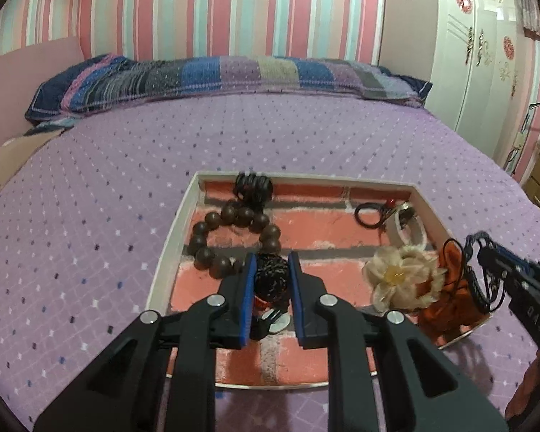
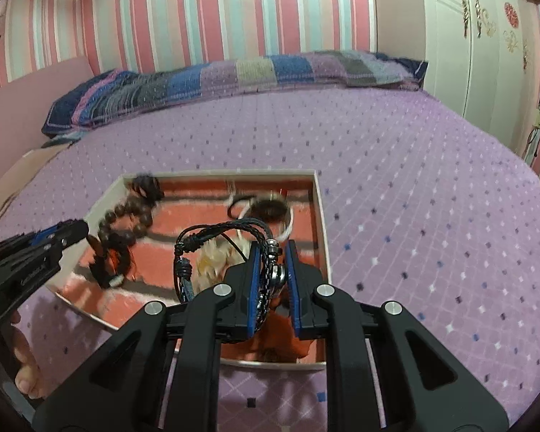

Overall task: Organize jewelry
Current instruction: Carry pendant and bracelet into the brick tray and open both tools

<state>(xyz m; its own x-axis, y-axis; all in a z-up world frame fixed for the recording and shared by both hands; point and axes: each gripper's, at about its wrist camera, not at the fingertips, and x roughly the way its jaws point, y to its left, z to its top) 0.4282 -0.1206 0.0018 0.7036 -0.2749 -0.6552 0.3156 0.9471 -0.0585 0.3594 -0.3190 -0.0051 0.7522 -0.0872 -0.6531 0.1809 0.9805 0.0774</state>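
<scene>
Both grippers hang over the shallow box [image 1: 169, 248] on the purple bed [image 1: 306, 136], each already loaded. The left gripper [image 1: 271, 298] is clamped on a dark braided bracelet [image 1: 270, 277], which dangles straight down over the box's near left part, just beside the brown bead bracelet [image 1: 230, 241]. The right gripper [image 2: 271, 280] pinches a black corded bracelet [image 2: 216, 237] whose loop sticks out to its left, above the cream flower [image 1: 403, 277]. Setting down looks like a short drop for either.
</scene>
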